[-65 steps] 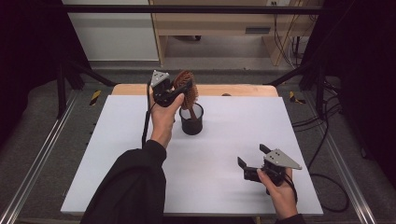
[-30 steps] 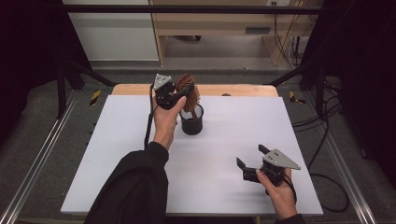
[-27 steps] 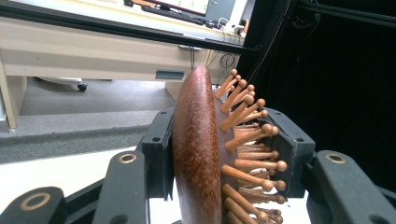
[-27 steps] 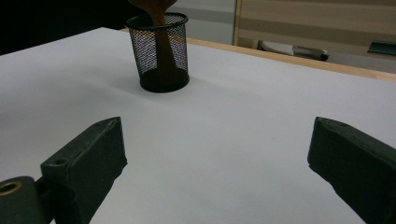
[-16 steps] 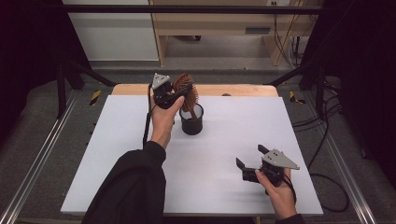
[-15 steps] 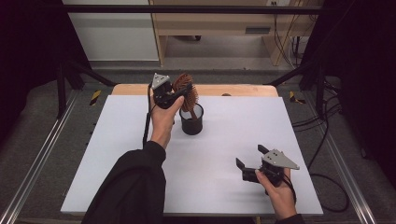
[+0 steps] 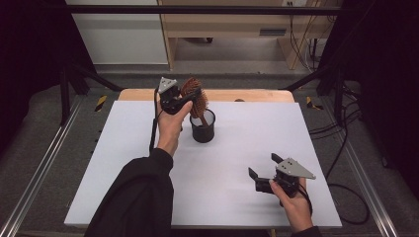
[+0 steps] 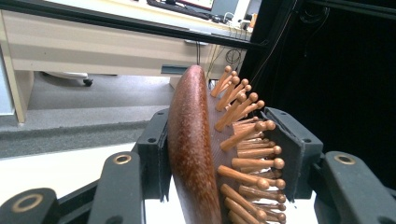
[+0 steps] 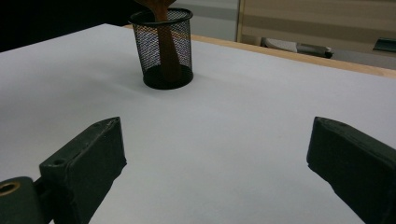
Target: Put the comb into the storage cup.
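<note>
Brush [image 7: 193, 96] stands handle-down in the cup [image 7: 203, 127] near the table's [image 7: 123, 163] far edge. The left gripper [image 8: 219, 154] has just been opening around its head, barely pinching now. Right gripper [image 7: 262, 173] waits spread near the front-right corner. A top-heavy brush could easily tip that cup.

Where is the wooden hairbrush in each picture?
High view: the hairbrush is at upper middle, its head between the left gripper jaws, its handle down in the black mesh cup.
Left gripper view: the bristled head fills the middle.
Right gripper view: its handle stands inside the cup, top left.
Shared landmark: the white table.
</note>
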{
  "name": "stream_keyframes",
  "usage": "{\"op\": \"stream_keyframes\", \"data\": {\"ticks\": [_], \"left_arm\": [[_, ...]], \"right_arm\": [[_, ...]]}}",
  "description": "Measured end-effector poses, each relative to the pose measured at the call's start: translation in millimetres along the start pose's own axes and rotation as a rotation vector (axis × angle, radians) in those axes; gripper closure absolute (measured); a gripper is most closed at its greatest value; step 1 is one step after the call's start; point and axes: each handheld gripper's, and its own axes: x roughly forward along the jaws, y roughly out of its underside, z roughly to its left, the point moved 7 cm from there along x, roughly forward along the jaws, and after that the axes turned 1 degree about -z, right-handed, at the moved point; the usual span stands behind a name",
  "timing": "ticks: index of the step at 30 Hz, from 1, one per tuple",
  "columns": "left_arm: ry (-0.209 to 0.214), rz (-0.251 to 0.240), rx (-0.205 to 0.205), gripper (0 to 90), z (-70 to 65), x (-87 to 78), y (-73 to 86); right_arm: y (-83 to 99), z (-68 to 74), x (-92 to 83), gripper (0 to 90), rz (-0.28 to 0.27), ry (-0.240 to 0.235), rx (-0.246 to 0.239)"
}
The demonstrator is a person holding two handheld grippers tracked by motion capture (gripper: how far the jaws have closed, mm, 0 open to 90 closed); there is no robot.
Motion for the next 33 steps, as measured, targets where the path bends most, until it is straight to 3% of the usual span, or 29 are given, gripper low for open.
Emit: {"op": "stream_keyframes", "data": {"ticks": [33], "left_arm": [[-0.006,0.014,0.006,42.1,10.4,-0.8,1.7]], "right_arm": [[1.2,-1.0,0.6,4.9,0.007,0.001,0.008]]}}
